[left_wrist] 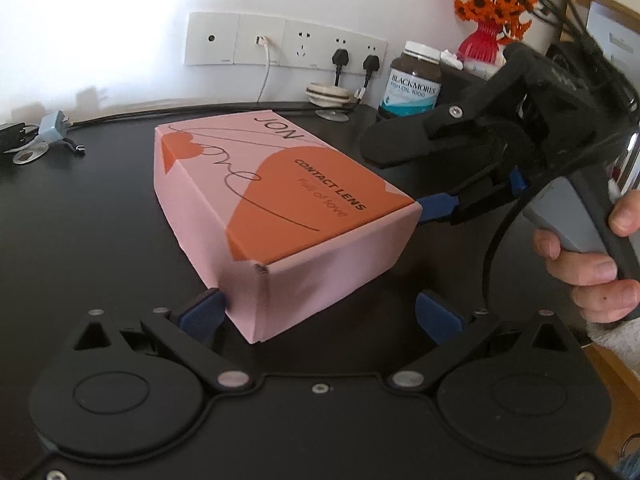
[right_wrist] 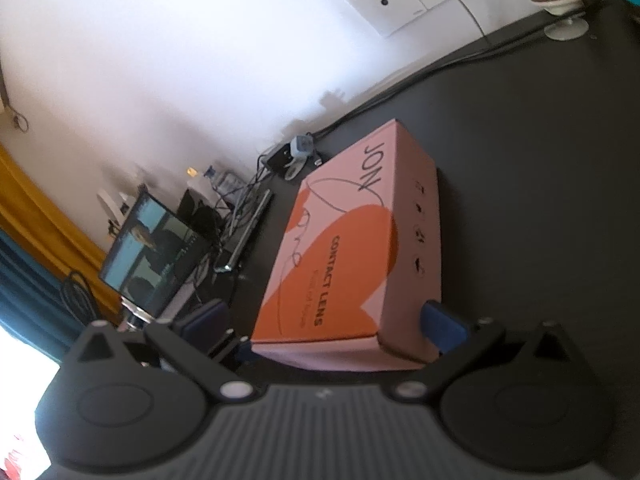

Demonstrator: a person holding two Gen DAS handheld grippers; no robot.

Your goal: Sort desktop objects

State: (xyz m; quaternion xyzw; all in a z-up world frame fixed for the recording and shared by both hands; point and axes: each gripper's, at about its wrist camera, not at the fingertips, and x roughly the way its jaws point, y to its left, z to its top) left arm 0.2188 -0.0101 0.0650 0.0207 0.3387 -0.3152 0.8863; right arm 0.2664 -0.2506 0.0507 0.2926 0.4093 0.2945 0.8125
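Note:
A pink and orange contact lens box [left_wrist: 280, 216] lies flat on the black desk [left_wrist: 80, 220]. My left gripper [left_wrist: 320, 314] is open, its jaws straddling the box's near corner; the left blue pad [left_wrist: 202, 312] touches the box side, the right pad [left_wrist: 438, 316] stands clear. My right gripper [right_wrist: 324, 324] is open around the box's right end [right_wrist: 344, 264]; one blue pad [right_wrist: 442, 326] rests against the box's side, the other pad [right_wrist: 208, 318] stands apart. The right gripper also shows in the left wrist view [left_wrist: 440, 206], touching the box's right corner.
At the back stand a fish oil bottle [left_wrist: 416, 80], a red vase of orange flowers [left_wrist: 492, 12], a small round stand [left_wrist: 329, 98], wall sockets with cables [left_wrist: 288, 42], and a blue clip with keys [left_wrist: 52, 132]. A monitor [right_wrist: 152, 252] and tangled cables lie beyond the desk's left end.

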